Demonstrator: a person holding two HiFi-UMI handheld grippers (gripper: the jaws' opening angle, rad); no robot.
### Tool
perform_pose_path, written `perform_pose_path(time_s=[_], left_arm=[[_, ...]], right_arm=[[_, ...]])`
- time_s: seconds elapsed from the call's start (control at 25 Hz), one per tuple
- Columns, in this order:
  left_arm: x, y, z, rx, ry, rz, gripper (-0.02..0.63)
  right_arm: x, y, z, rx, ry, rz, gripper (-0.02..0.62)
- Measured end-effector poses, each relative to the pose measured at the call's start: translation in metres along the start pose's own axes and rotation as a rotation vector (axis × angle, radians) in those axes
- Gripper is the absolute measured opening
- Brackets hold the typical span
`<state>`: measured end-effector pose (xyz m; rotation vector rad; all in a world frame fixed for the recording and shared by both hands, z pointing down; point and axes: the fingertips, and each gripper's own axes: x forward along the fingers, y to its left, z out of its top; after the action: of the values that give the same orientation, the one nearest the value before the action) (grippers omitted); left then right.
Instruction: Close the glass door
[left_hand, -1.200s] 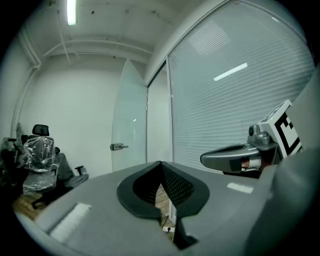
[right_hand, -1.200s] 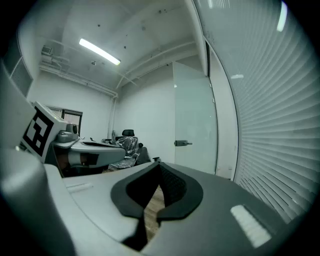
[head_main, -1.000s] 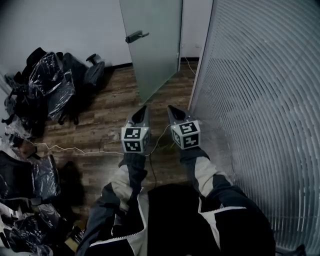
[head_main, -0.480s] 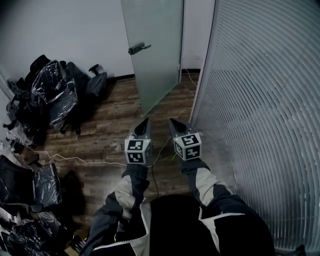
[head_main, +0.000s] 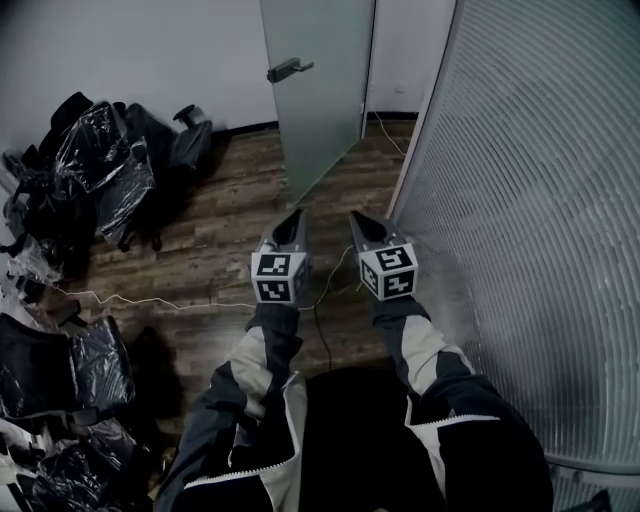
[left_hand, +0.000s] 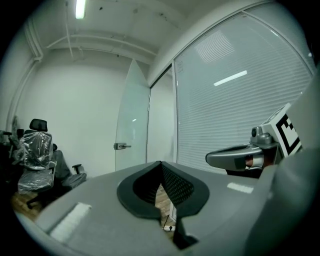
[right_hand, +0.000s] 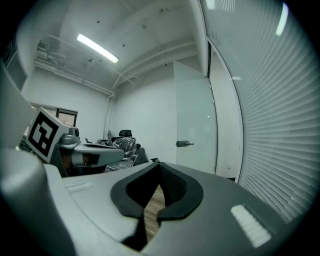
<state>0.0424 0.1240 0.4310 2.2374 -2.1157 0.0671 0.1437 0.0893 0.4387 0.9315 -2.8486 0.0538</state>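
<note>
The tall frosted glass door (head_main: 320, 90) stands swung open at the far edge of the dark wooden floor (head_main: 230, 220), well ahead of both grippers' jaws. It stands upright, its metal lever handle (head_main: 288, 70) pointing left. The left gripper (head_main: 294, 218) and the right gripper (head_main: 356, 220) hold their jaws together, empty, aimed toward it.

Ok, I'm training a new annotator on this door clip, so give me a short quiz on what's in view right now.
1. True or false: the glass door is closed.
2. Which one holds something? A) left gripper B) right gripper C) neither
3. In the head view, on which side of the door do the plastic-wrapped chairs stand?
Key: 1. False: it stands open, with nothing touching its handle. 2. C: both grippers' jaws are shut on nothing. 3. Left.
</note>
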Motion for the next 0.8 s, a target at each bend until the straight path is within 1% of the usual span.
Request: perform_pose_path(time_s=[0.24,0.4,0.56,0.8], left_arm=[[0.002,0.037,-0.013,-0.008,0.020,-0.060,0.000],[0.011,0.059,-0.021,-0.004,0.030,-0.079,0.000],[0.039,0.083,-0.025,-0.006,0.039,-0.073,0.000],[0.112,0.120,-0.037,-0.009,0.062,-0.034,0.000]], right_arm=[[0.024,0.023,-0.012,0.005,0.029,-0.052,0.005],[0.047,0.023,-0.016,0.015,0.036,-0.073,0.005],[0.082,0.009,-0.014,0.007,0.033,-0.072,0.005],[0.159,-0.037,-0.023,0.017,0.046,-0.033,0.005]])
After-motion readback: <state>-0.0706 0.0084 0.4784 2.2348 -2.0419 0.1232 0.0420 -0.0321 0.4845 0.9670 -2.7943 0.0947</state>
